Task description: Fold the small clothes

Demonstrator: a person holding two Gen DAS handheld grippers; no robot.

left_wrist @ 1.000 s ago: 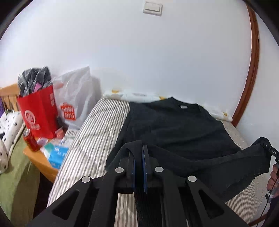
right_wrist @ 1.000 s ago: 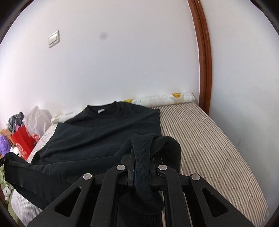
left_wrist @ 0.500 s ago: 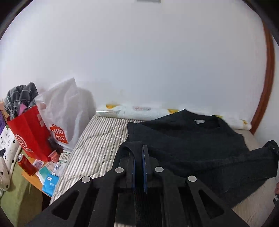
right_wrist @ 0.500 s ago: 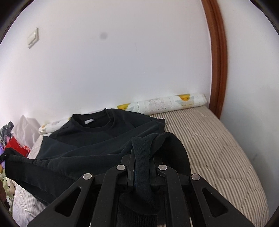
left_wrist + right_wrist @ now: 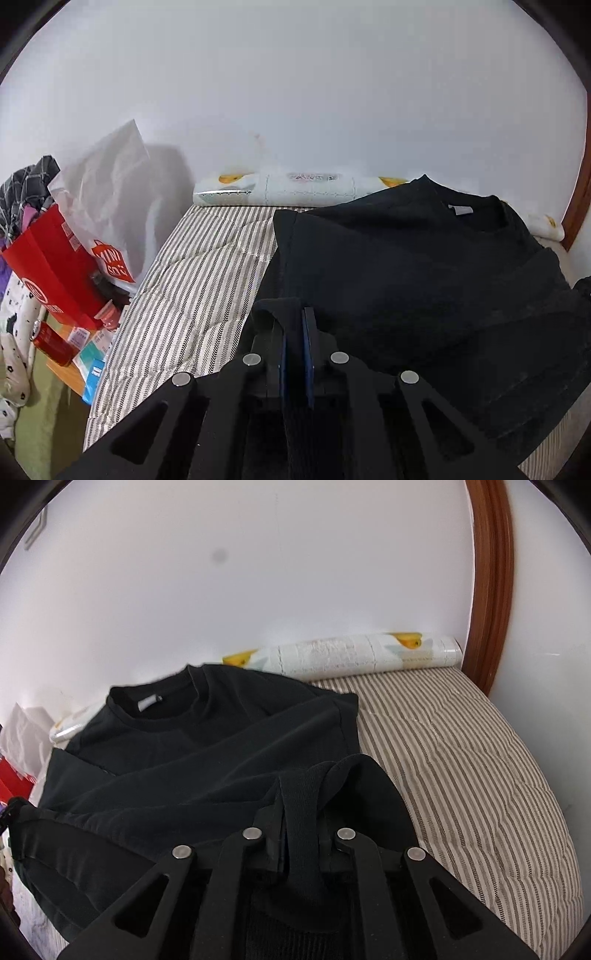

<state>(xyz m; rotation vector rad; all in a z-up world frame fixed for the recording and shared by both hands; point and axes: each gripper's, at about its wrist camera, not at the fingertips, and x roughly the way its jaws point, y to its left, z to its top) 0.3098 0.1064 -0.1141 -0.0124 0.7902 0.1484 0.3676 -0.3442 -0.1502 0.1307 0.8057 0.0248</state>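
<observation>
On the striped mattress (image 5: pixel 461 746), the left gripper (image 5: pixel 295 325) and right gripper (image 5: pixel 299 805) are each clenching the black sweater's (image 5: pixel 207 746) hem, carrying it toward the collar; the fold is looking half done.

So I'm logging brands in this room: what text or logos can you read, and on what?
"MINI GOOD", partly creased: orange patch on the white plastic bag.
Red paper bag: round white logo, lettering unreadable.
Red can and neck tag of the black sweater: too small to read.
</observation>
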